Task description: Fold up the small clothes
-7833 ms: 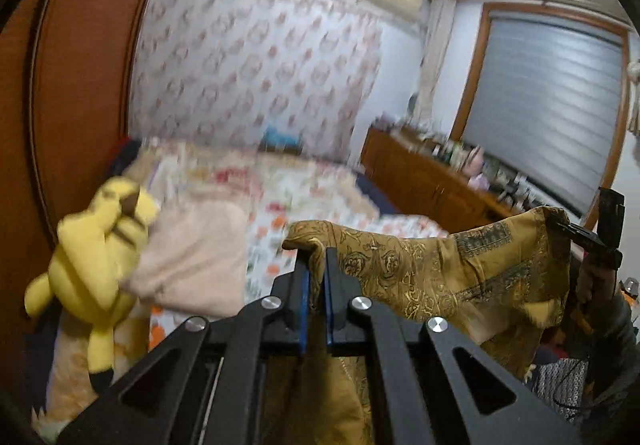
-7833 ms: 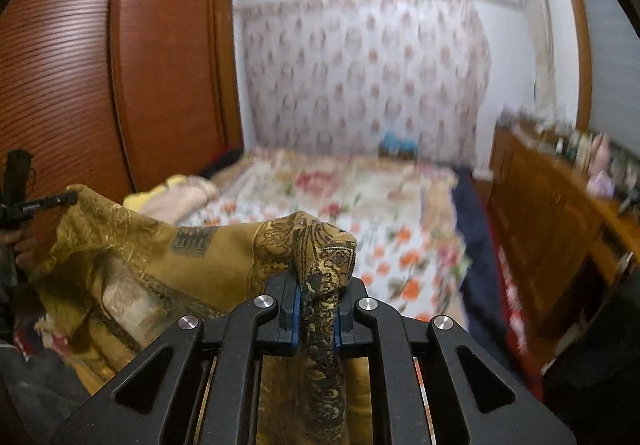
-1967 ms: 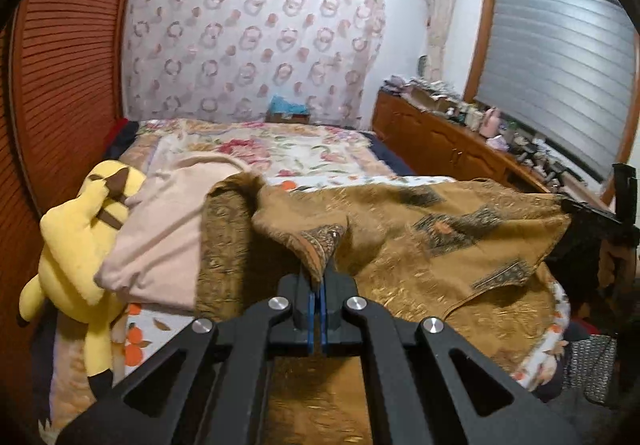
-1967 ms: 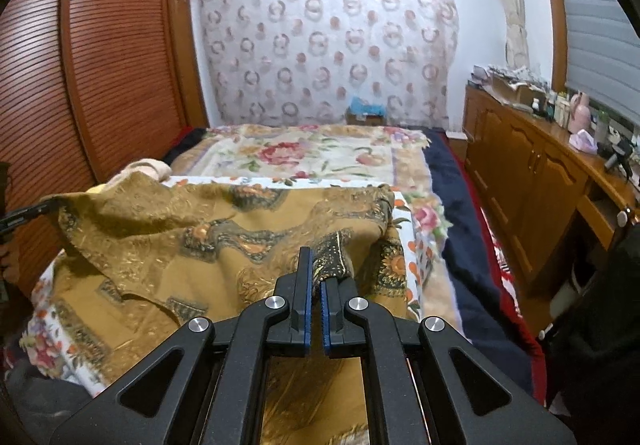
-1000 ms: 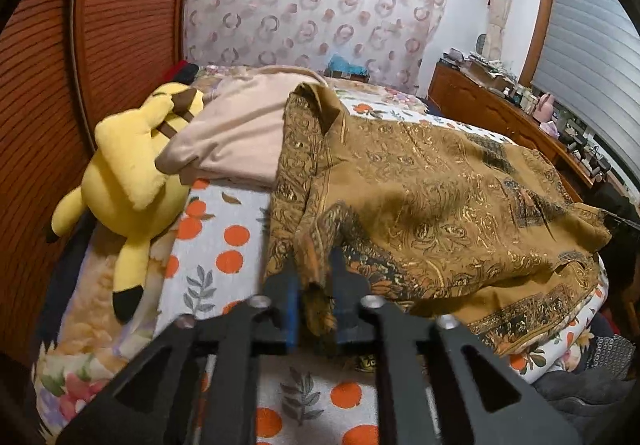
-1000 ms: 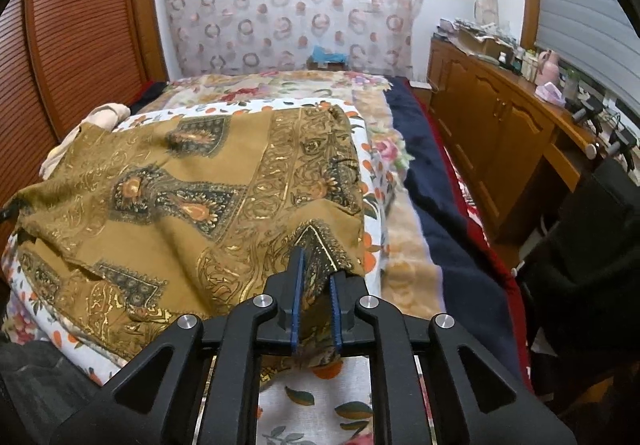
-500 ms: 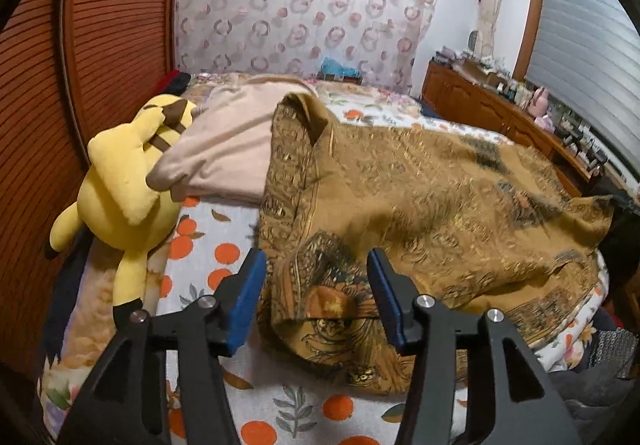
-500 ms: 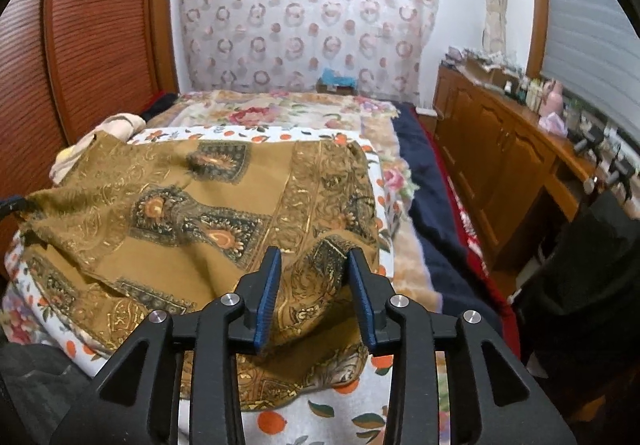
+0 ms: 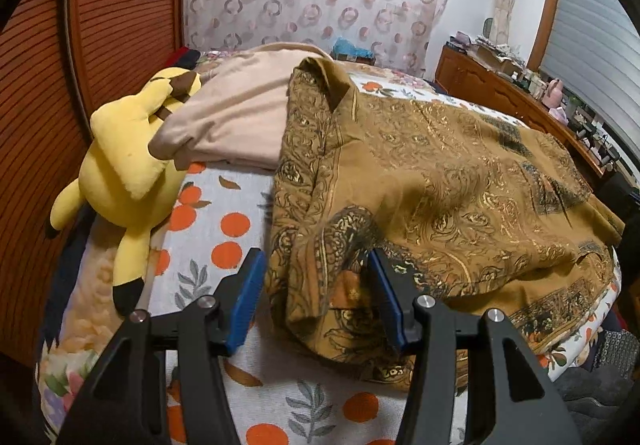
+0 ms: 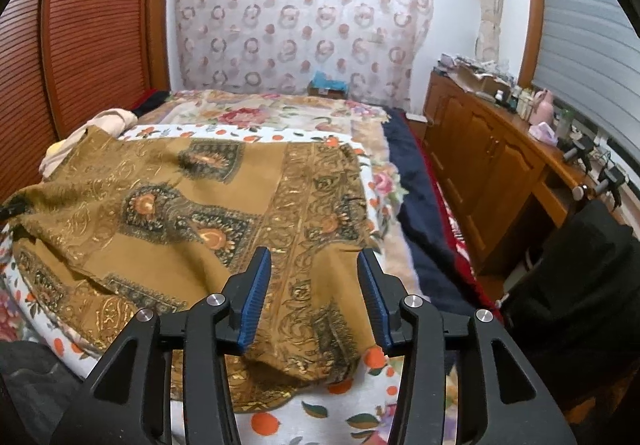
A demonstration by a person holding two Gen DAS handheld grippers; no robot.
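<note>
On the bed [image 9: 208, 245], the shirt [image 9: 440, 181] lies spread, collar end beside the plush [image 9: 124, 165]. The left gripper [image 9: 316, 301] stands spread over the shirt's near corner; the right gripper [image 10: 312, 297] is opening, cloth lying loose between its jaws. Best to smooth wrinkles flat before pinching edges to fold.

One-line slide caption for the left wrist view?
Left gripper open above the mustard patterned shirt spread on the bed beside a yellow plush.
</note>
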